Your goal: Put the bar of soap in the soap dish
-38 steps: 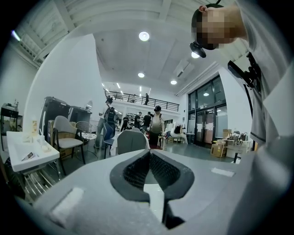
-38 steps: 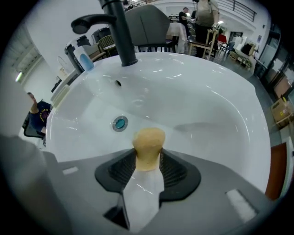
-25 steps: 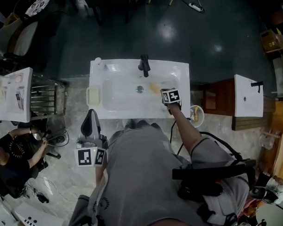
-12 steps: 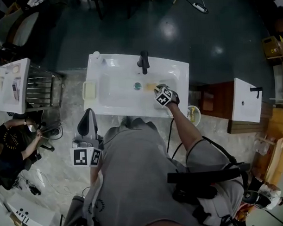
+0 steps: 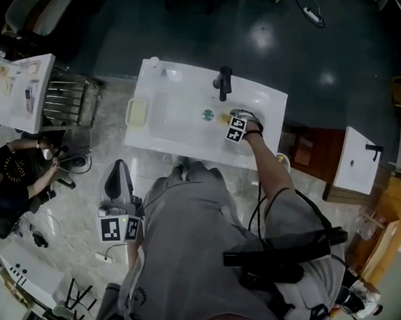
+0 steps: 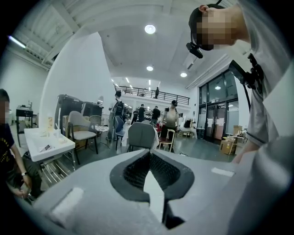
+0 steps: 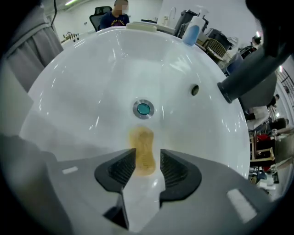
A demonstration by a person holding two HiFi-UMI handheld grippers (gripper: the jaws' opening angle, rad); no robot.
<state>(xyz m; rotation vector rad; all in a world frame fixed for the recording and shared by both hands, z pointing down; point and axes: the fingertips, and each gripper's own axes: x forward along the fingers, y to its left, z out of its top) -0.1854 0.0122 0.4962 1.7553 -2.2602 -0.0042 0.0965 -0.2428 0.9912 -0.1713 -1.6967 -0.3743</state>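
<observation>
Jaws of the right gripper [image 7: 147, 157] have just been opening; moderately apart, they flank the bar of soap [image 7: 140, 143] between their tips, unpressed, so grasping likely comes next.

Basin [image 5: 176, 127] floor is open from the drain [image 5: 207, 114] leftward to the soap dish [image 5: 137, 112] on the left rim. Faucet [image 5: 223, 83] overhangs the back rim near the drain. A bottle [image 5: 154, 62] stands at the back-left corner, near the dish.
</observation>
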